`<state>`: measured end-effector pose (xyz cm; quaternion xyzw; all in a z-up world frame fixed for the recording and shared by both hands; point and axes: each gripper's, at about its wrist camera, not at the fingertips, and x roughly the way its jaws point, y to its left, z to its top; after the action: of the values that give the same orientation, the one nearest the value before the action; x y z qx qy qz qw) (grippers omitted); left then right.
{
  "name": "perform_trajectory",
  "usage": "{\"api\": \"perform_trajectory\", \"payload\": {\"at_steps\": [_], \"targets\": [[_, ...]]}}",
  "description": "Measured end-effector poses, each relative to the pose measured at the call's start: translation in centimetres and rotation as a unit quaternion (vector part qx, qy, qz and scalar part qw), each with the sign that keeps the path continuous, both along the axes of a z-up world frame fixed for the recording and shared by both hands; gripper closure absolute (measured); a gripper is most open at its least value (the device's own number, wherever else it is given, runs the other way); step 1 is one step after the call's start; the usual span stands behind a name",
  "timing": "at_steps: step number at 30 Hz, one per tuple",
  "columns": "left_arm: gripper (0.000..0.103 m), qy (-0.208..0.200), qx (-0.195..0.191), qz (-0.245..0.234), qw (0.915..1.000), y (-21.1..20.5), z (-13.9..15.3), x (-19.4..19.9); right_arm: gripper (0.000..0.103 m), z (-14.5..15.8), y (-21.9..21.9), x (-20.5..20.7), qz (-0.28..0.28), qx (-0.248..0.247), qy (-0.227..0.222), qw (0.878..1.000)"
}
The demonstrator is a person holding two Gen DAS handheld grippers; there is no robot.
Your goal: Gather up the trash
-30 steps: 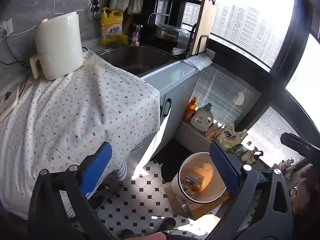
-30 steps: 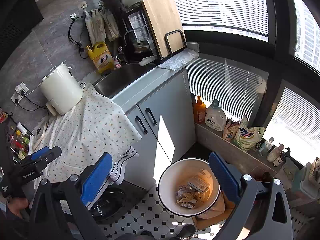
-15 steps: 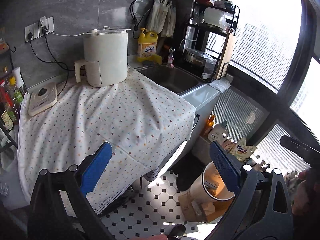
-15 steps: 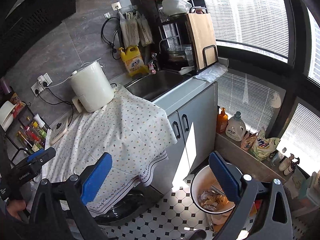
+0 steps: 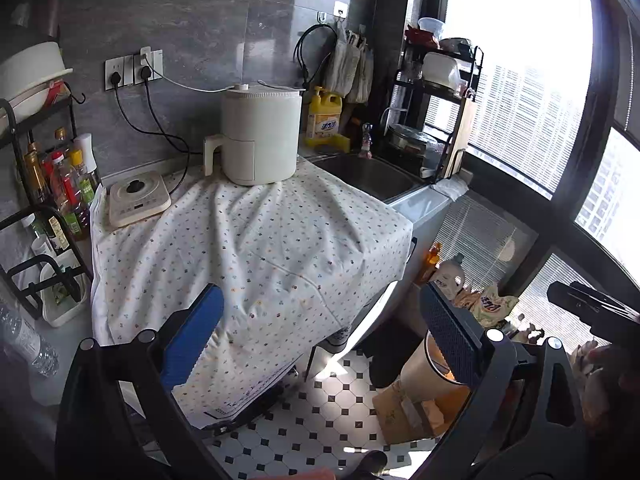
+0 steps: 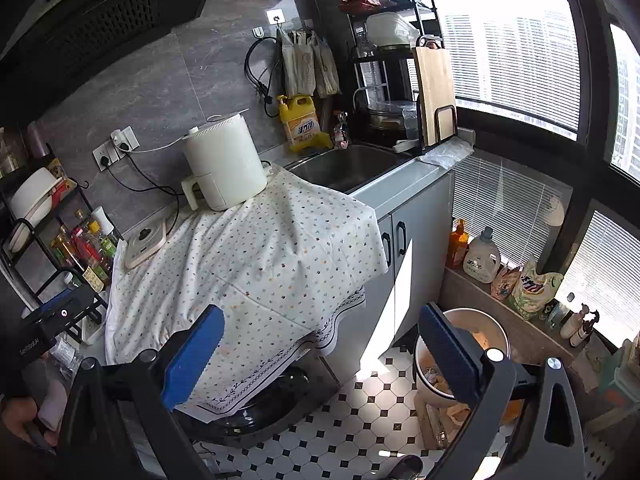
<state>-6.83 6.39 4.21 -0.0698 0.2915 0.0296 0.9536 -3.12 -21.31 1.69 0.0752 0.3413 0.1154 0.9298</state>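
Note:
A white trash bin [image 6: 486,332] stands on the tiled floor by the cabinet, with crumpled trash [image 6: 434,376] inside; it also shows in the left wrist view [image 5: 416,364], partly behind a finger. My left gripper [image 5: 320,344] is open and empty, held above the front of the cloth-covered counter [image 5: 256,248]. My right gripper [image 6: 320,348] is open and empty, high above the floor between the counter [image 6: 256,256] and the bin. No loose trash shows on the cloth.
A white air fryer [image 5: 260,136], a small white scale [image 5: 138,198], a sink [image 6: 344,166], a yellow detergent jug [image 6: 300,124], a dish rack with a cutting board [image 6: 434,92], a bottle rack [image 5: 52,188], and detergent bottles [image 6: 482,256] on the window ledge.
Both grippers have risen and pulled back from the bin. The views now take in the whole counter and the wall. Both stay open and empty.

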Motion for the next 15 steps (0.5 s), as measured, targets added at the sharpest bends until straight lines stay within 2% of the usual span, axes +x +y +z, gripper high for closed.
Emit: {"api": "perform_trajectory", "payload": {"at_steps": [6,15], "targets": [[0.006,-0.012,0.002,0.004,0.9999,1.3,0.0,-2.8,0.008,0.1,0.8,-2.8,-0.006,0.003,-0.012,1.0],[0.006,-0.023,-0.001,0.003,0.9997,2.2,-0.3,-4.4,0.008,-0.2,1.1,-4.7,-0.019,0.003,-0.02,1.0]]}}
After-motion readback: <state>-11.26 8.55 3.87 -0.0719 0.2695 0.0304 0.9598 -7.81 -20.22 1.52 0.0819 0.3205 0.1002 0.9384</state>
